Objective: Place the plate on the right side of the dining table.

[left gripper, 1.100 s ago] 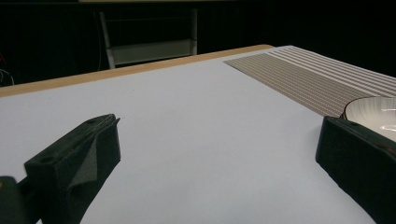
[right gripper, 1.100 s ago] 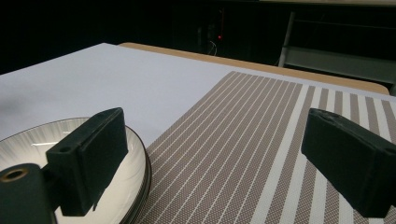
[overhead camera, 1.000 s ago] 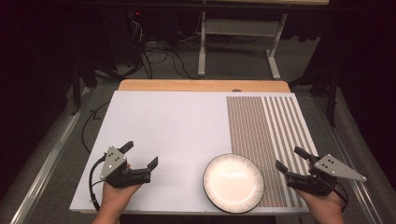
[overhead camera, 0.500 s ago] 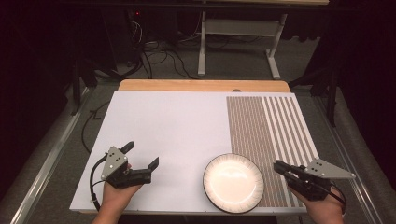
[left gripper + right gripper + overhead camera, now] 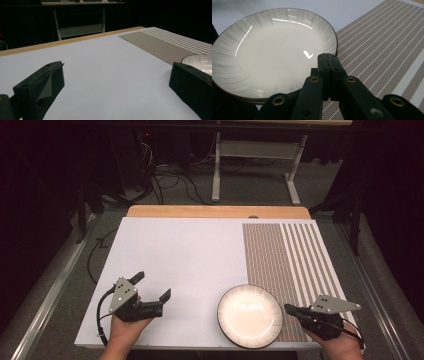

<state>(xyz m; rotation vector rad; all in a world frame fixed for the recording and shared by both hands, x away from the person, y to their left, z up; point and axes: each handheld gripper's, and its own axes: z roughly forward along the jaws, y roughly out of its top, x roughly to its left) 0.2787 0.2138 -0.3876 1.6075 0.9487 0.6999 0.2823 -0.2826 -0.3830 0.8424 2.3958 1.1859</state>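
A white plate with a dark rim (image 5: 250, 316) sits near the table's front edge, partly on the striped mat. My right gripper (image 5: 290, 309) is shut, and its tips reach the plate's right rim. In the right gripper view the two jaws are pressed together (image 5: 328, 57) just over the near rim of the plate (image 5: 272, 50), with nothing between them. My left gripper (image 5: 152, 286) rests at the front left, open and empty. In the left gripper view its jaws stand wide apart (image 5: 116, 87) over bare white surface, with the plate (image 5: 198, 60) behind the right jaw.
A white board (image 5: 190, 255) covers the table, and a brown striped mat (image 5: 290, 255) lies along its right side. A wooden edge (image 5: 215, 211) runs along the back. Beyond it are cables and a metal frame (image 5: 255, 155) on the floor.
My right gripper's jaws have shut, and it has moved left until its tips meet the plate's rim. The left gripper has stayed put and open.
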